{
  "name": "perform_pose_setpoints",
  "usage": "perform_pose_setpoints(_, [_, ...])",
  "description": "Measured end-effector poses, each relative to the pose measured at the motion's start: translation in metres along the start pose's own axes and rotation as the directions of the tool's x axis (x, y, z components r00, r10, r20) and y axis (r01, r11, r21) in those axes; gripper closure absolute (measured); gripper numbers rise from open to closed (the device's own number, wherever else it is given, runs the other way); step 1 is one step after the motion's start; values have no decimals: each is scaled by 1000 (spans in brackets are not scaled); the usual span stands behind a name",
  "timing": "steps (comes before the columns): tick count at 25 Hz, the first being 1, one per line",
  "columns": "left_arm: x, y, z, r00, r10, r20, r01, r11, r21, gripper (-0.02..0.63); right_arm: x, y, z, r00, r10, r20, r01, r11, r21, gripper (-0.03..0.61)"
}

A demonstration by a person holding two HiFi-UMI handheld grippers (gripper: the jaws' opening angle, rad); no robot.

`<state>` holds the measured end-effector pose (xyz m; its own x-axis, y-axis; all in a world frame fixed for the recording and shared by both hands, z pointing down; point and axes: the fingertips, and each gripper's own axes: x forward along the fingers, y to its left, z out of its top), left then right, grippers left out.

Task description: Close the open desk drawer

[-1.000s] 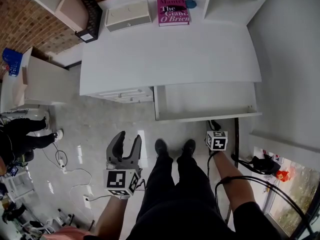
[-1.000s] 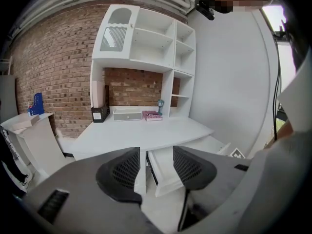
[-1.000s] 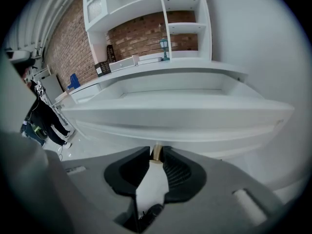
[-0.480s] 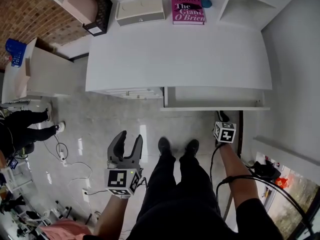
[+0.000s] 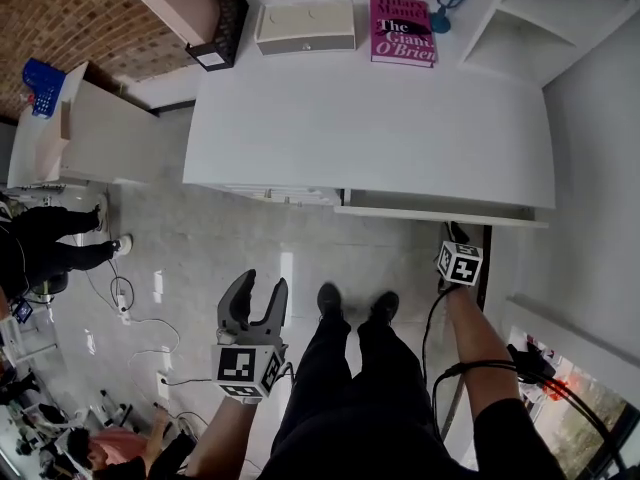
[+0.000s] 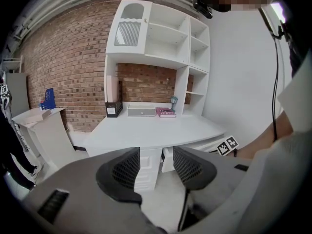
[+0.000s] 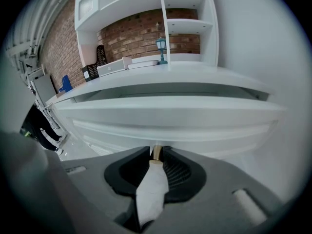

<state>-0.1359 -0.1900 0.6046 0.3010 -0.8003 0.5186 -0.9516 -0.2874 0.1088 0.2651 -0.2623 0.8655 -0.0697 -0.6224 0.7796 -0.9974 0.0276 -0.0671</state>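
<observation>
Two grippers, one drawer.

1. Right gripper [image 5: 452, 236]: you had it clenched on the drawer's small knob [image 7: 153, 179]. A grip there likely let you drive the front squarely inward.
2. Drawer [image 5: 440, 211]: it sat under the right half of the desk [image 5: 370, 118], showing only a narrow strip past the desktop edge. It looked nearly home.
3. Left gripper [image 5: 259, 286]: you held it over the floor [image 5: 200, 248] beside your left leg, jaws apart and gripping nothing. It was seemingly kept clear, as one hand sufficed.
</observation>
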Motion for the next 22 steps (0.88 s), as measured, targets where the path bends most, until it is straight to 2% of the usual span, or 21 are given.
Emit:
perform_pose_setpoints(13, [-11, 26, -10, 997, 74, -5, -74, 997, -36, 403, 29, -4, 40, 1000, -22, 15, 22, 1000, 14, 492])
perform_pose_setpoints(19, [-9, 23, -13, 998, 67, -4, -68, 997, -33, 403, 33, -2, 45, 999, -22, 29, 22, 1000, 0, 486])
perform_pose_setpoints(22, [-4, 16, -7, 999, 48, 7, -48, 999, -26, 403, 22, -1, 48, 998, -26, 53, 26, 1000, 5, 451])
